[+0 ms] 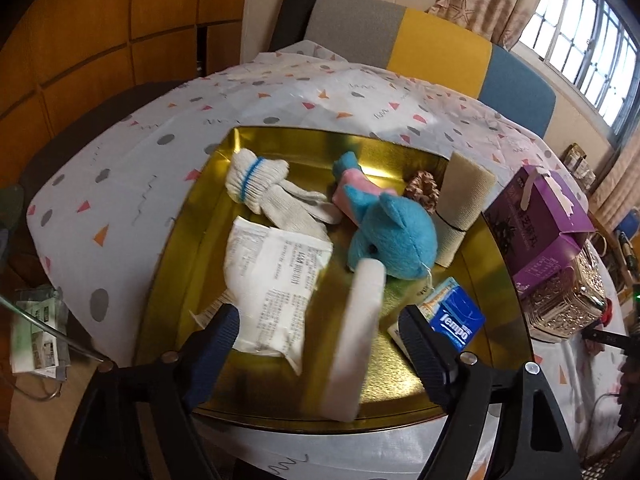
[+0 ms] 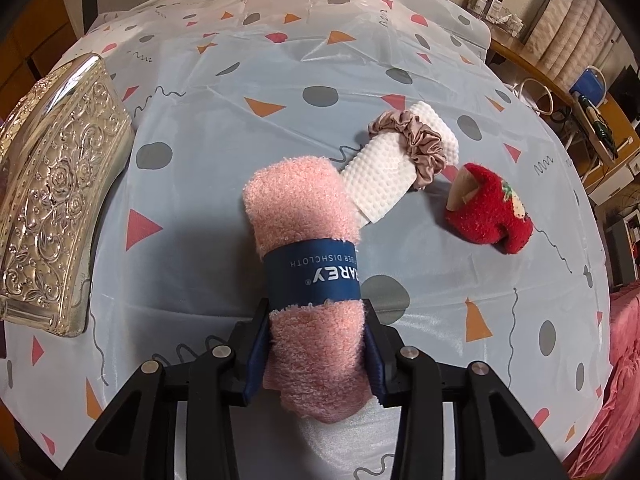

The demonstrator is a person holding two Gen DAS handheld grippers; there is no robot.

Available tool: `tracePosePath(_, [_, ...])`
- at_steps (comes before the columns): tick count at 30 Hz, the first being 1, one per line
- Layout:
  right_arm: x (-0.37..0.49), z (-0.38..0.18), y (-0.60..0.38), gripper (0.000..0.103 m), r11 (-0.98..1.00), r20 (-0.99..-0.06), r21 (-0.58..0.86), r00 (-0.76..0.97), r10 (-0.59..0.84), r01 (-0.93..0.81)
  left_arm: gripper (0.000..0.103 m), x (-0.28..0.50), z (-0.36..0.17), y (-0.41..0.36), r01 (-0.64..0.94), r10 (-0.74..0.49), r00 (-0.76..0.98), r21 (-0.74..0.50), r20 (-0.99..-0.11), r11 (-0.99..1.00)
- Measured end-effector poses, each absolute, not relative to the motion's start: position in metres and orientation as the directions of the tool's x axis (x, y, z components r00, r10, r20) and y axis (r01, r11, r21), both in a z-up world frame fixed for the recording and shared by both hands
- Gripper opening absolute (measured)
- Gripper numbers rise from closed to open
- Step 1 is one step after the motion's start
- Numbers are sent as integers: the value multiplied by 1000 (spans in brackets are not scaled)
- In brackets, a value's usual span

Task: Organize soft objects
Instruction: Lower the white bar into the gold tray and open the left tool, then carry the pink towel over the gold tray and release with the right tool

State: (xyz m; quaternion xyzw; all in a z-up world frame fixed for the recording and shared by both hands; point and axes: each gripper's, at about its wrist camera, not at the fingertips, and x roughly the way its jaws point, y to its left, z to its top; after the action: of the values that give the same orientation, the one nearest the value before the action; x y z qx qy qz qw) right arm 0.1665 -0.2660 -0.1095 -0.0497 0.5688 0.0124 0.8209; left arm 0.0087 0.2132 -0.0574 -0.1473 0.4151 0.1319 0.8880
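In the left wrist view my left gripper (image 1: 318,316) stands open over a gold tray (image 1: 400,384). A blurred white pad (image 1: 356,340) hangs upright between its fingers, with neither pad touching it. The tray holds a white glove (image 1: 256,184), a white packet (image 1: 276,280), a blue plush toy (image 1: 388,232), a brown scrunchie (image 1: 422,190), a beige sponge (image 1: 464,204) and a Tempo tissue pack (image 1: 456,316). My right gripper (image 2: 316,308) is shut on a rolled pink dishcloth (image 2: 300,216) with a blue paper band, over the tablecloth. Beyond it lie a white waffled roll (image 2: 388,172) ringed by a mauve scrunchie (image 2: 424,144) and a red strawberry plush (image 2: 488,216).
A purple carton (image 1: 540,220) and an ornate silver box (image 1: 568,304) stand right of the tray; the silver box (image 2: 52,200) is at the left in the right wrist view. A patterned tablecloth (image 2: 280,60) covers the table. A padded chair back (image 1: 436,48) rises behind it.
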Motion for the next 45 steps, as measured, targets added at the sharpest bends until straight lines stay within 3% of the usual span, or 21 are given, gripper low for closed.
tracePosePath(8, [158,-72,-274,36,995,-875,91,474,99,-40,88,1,-35,214,-356,174,662,-100,-729,929])
tracePosePath(16, [194,1,-251,35,998,-809,57,585,60,-24,90,-4,-24,208,-327,174,691,-89,-702,941])
tracePosePath(21, [211,50,-204,35,993,-756,46,647,104,-106,90,-7,-25,210,-333,175,689,-93,-704,938])
tracePosePath(29, [193,103,-84,35,920,-661,61,675,328,-387,90,-11,-29,218,-354,184,682,-99,-708,930])
tracePosePath(36, [144,81,29,35,770,-700,70,519,491,-634,90,-19,-33,235,-400,211,672,-108,-710,910])
tracePosePath(45, [111,9,126,35,684,-798,196,290,527,-703,90,-36,-33,276,-509,286,651,-124,-703,852])
